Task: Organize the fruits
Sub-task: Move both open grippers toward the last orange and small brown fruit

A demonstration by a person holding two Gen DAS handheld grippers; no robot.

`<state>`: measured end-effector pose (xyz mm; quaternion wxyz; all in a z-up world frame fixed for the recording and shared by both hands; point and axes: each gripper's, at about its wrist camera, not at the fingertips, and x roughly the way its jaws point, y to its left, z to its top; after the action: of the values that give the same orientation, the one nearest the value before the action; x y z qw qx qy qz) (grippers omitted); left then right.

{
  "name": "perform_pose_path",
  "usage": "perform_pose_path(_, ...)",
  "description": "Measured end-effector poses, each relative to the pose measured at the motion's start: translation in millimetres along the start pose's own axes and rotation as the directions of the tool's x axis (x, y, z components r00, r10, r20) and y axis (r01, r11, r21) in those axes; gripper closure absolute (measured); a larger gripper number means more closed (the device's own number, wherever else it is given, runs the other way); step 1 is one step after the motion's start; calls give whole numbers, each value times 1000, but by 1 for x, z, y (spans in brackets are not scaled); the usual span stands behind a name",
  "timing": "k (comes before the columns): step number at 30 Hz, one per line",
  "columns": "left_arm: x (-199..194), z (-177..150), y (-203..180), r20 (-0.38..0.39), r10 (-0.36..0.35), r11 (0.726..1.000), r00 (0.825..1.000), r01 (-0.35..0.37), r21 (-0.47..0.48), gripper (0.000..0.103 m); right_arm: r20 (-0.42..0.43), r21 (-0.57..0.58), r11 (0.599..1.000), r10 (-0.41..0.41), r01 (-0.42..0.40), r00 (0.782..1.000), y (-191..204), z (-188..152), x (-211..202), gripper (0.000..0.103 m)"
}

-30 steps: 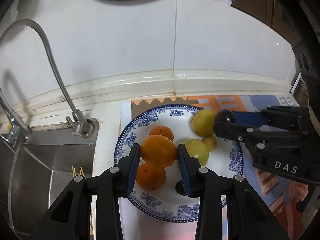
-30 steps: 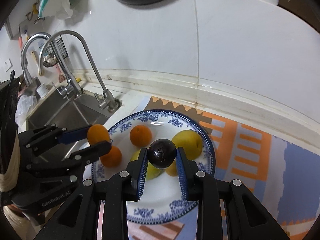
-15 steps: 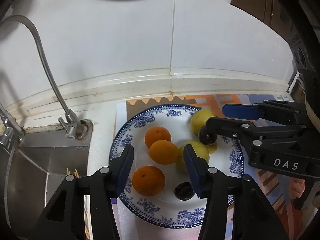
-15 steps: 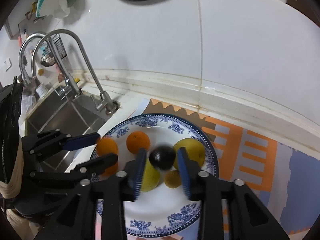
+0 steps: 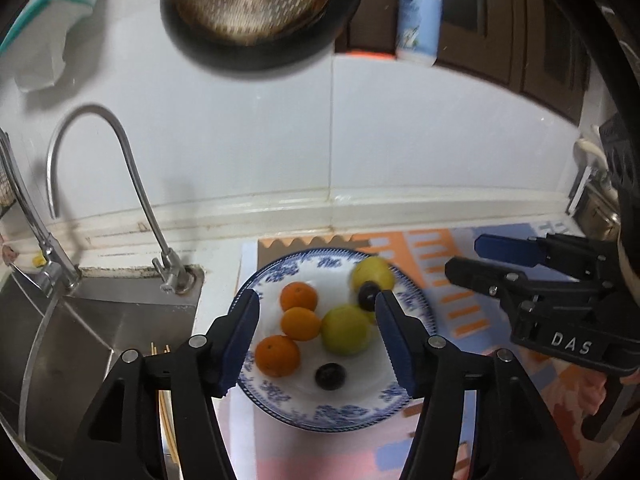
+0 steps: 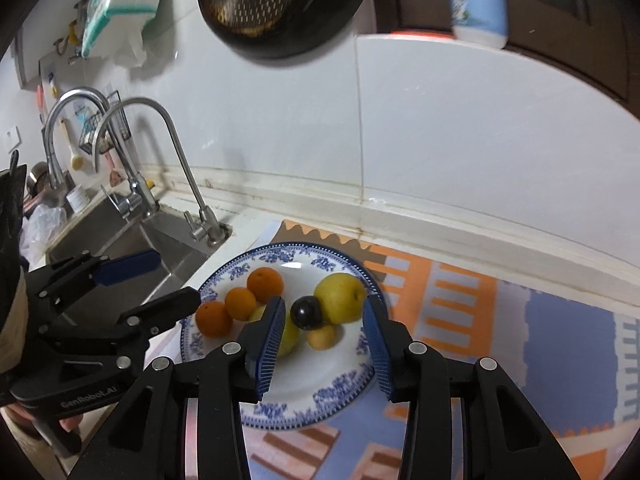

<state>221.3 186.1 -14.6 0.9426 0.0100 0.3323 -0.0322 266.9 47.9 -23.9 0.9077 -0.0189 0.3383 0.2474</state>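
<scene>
A blue-and-white plate (image 5: 340, 416) (image 6: 332, 396) holds the fruit. Three oranges (image 5: 301, 323) (image 6: 240, 303) lie on its left side. A yellow-green pear (image 5: 345, 330) lies mid-plate and another (image 5: 374, 272) (image 6: 340, 297) at the back. One dark plum (image 5: 330, 376) lies at the front, another (image 5: 367, 295) (image 6: 306, 312) beside the back pear. A small yellow fruit (image 6: 322, 336) lies below that plum. My left gripper (image 5: 318, 336) (image 6: 156, 278) is open and empty above the plate. My right gripper (image 6: 324, 336) (image 5: 470, 258) is open and empty above the plate's right side.
The plate stands on an orange, blue and white patterned mat (image 6: 500, 320). A steel sink (image 5: 80, 340) with a curved tap (image 5: 132, 184) is at the left. A white tiled wall (image 5: 320, 140) is behind. A dark colander (image 5: 260, 8) and a bottle (image 5: 418, 12) sit above.
My left gripper let go of an orange onto the plate and opened. My right gripper let go of a dark plum beside the back pear. Both grippers have drawn back and up.
</scene>
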Motion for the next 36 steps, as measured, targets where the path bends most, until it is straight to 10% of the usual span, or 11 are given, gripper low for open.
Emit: perform_pose_path(36, -43, -25, -170, 74, -80, 995, 994, 75, 73, 17, 104, -15, 981, -192, 195, 976, -112, -63, -147, 56)
